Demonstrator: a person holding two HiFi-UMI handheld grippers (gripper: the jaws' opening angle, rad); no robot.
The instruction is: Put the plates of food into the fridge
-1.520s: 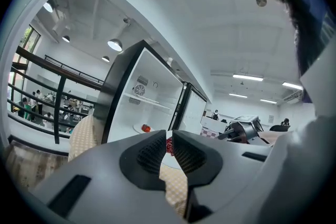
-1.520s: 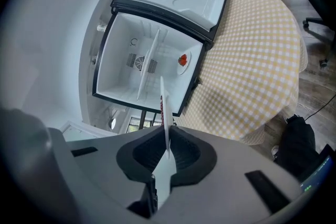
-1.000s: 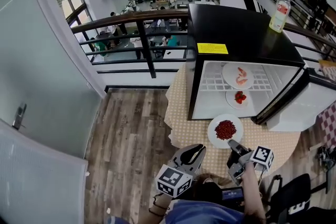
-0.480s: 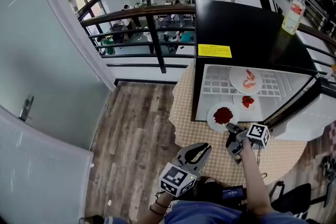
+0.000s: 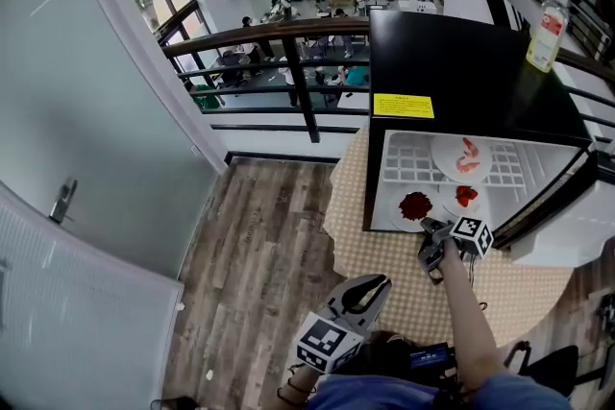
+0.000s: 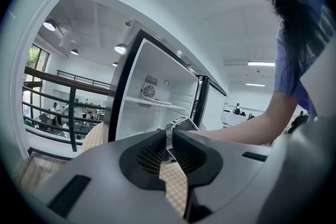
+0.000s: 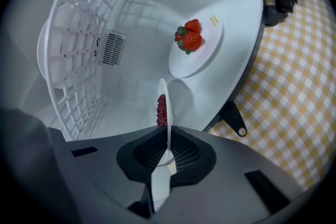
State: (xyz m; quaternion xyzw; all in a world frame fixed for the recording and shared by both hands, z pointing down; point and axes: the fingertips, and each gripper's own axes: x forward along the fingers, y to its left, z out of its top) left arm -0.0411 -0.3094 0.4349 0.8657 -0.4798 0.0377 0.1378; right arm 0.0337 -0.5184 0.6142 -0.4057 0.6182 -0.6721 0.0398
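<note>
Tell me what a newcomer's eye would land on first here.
The black mini fridge with a white inside stands open on the yellow-checked tablecloth. Just inside, the right gripper grips the rim of a white plate of dark red food, beside a white plate of strawberries on the fridge floor. A white plate of pink food sits on the wire shelf above.

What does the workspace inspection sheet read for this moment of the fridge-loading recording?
Surface: table under a checked cloth; fridge stands on it, door open.
Job's things: shrimp plate on the wire shelf; strawberry plate on the fridge floor; red-food plate at the lower compartment's opening.
Clutter: bottle on the fridge top.
Grippers: right tongs shut on the red-food plate's rim; left tongs shut, empty, held back from the fridge.
Cables: nothing seen.
Surroundings: wood floor; railing over a lower hall with people.
</note>
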